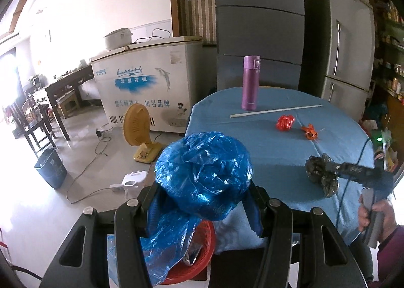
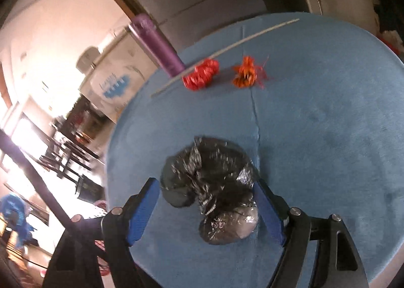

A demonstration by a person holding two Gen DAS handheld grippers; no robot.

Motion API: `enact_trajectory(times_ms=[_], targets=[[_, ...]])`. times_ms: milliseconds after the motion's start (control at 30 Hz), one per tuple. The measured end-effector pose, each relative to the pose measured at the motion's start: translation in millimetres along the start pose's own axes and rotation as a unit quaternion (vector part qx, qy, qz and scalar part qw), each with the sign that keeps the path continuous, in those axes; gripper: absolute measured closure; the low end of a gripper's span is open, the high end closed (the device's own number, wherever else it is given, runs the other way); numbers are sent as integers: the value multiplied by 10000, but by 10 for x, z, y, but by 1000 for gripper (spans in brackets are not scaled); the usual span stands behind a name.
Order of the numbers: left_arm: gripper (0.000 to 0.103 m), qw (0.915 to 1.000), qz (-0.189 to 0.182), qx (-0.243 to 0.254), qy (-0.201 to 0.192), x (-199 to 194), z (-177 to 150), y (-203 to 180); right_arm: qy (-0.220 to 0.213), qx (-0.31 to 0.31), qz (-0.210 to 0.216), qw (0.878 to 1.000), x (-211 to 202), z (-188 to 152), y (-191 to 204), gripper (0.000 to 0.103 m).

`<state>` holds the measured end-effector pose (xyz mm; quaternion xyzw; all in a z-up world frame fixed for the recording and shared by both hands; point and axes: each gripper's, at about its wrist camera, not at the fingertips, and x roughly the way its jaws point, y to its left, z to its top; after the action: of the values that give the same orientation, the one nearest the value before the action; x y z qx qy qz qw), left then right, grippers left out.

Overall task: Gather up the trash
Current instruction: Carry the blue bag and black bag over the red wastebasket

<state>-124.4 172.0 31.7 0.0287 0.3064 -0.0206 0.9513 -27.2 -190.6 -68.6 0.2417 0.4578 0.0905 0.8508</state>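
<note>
holding blue bag, black bag mid-table

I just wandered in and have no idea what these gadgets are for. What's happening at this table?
A person is clearing rubbish off a round table with a blue cloth, using a handheld gripper in each hand. The left gripper is shut on a crumpled blue plastic bag, held above a red basket beside the table. The right gripper has its fingers either side of a crumpled black plastic bag on the cloth, not clearly squeezing it yet. A red wrapper, an orange wrapper, a thin stick and a purple flask remain on the table.
</note>
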Motion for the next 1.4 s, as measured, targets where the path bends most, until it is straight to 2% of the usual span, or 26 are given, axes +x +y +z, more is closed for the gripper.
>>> enact_trajectory(times_ms=[100,133,167,200,367,467,667,767,1033,1200,1400], targets=[[46,10000,36,-11,61,29,-37,26,27,-423,-357,9985,139,-129,145,24],[46,10000,47,-19,78,44,-35,40,1,-632,-510,9967,172,-164,207,31],[46,9999,56,-30,95,55,-37,53,12,-783,-644,9948,206,-191,250,51],[46,9999,73,-53,111,62,-45,72,82,-878,-751,9933,219,-234,255,60],[46,9997,233,-77,30,33,-69,164,68,-1044,-916,9903,241,-294,356,64],[46,9995,288,-104,3,36,-65,216,-5,-958,-632,9934,146,-291,481,65],[46,9990,392,-215,-35,24,-65,347,-223,-1105,265,9933,-58,-218,1028,65],[45,9985,479,-248,-65,17,-77,397,-326,-1105,812,9900,-211,-206,1315,65],[45,9970,682,-346,-103,-21,-78,533,-486,-1142,1812,9756,-564,-221,2000,64],[45,9953,868,-403,-150,-65,-74,630,-376,-1218,2134,9686,-617,-202,2441,64],[45,9922,1138,-457,-220,-113,-47,748,-351,-1227,2315,9644,-530,-124,2935,64]])
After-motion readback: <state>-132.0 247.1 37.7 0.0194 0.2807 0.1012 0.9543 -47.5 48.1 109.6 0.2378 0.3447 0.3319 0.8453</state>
